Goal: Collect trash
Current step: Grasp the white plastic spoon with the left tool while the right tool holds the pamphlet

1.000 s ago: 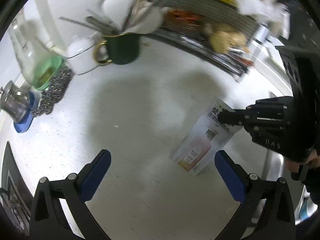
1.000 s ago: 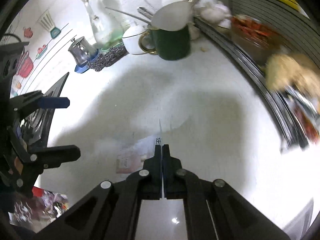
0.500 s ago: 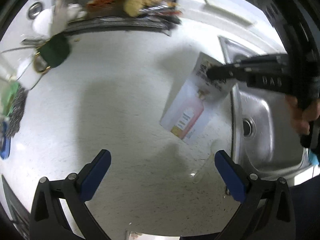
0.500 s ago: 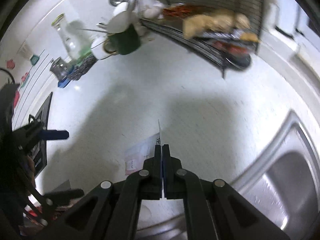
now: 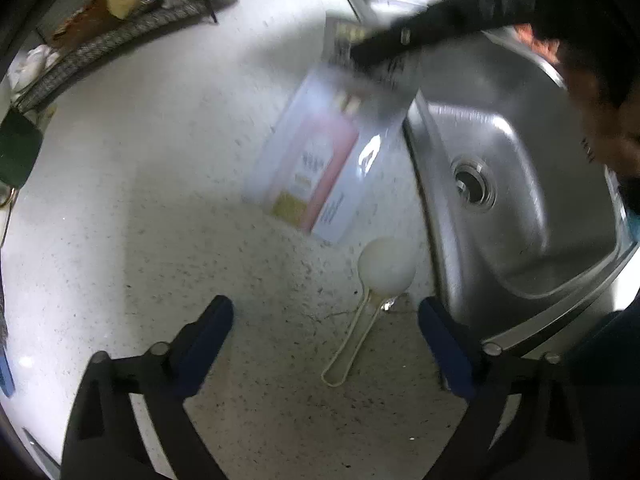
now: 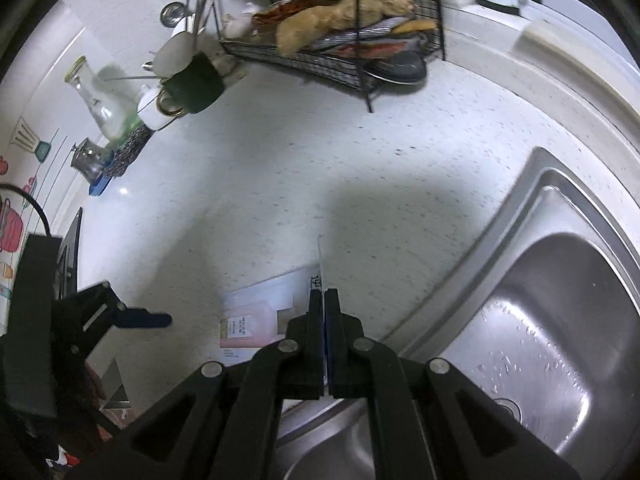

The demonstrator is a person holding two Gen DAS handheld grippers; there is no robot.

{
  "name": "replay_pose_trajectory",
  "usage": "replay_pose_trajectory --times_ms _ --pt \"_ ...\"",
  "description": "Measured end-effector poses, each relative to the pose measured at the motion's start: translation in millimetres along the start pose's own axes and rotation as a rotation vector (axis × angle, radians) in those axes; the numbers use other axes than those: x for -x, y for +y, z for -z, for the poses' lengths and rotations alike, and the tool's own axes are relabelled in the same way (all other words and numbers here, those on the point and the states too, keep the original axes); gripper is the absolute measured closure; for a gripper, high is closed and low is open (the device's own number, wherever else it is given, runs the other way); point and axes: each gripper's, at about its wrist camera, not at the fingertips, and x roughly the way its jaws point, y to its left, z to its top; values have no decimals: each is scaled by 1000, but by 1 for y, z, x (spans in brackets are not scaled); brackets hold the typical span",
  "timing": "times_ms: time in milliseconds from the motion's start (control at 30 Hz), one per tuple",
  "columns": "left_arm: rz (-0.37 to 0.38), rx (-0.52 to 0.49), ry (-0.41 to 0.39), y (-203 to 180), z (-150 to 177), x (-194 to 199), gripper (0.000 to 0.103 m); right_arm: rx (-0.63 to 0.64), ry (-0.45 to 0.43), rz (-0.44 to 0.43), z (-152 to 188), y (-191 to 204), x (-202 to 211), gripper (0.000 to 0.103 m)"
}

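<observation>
Left wrist view: white plastic spoon [image 5: 382,276] flat on speckled counter [image 5: 140,200], between wide, closing, empty left gripper [image 5: 326,330] fingers; flattened carton [image 5: 320,160] hanging blurred beyond, beside sink [image 5: 520,200].

Right wrist view: no spoon; right gripper [image 6: 323,300] clamped tight on carton's [image 6: 260,312] edge; wire rack [image 6: 332,32] and green mug [image 6: 196,84] far behind.

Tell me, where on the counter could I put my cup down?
The bare speckled counter between the wire rack and the sink is free. It is crowded by the green mug and glass bottle, and a white scoop lies beside the sink.
</observation>
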Motion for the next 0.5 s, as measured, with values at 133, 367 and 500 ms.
replay_pose_trajectory --times_ms 133,367,500 --pt "-4 -14 -23 -6 -1 2 24 -21 -4 5 2 -4 2 103" --pt "-33 2 -41 -16 -3 6 63 -37 -6 4 12 -10 7 103" --pt "-7 28 -64 -19 1 11 93 -53 -4 -1 17 -12 7 103"
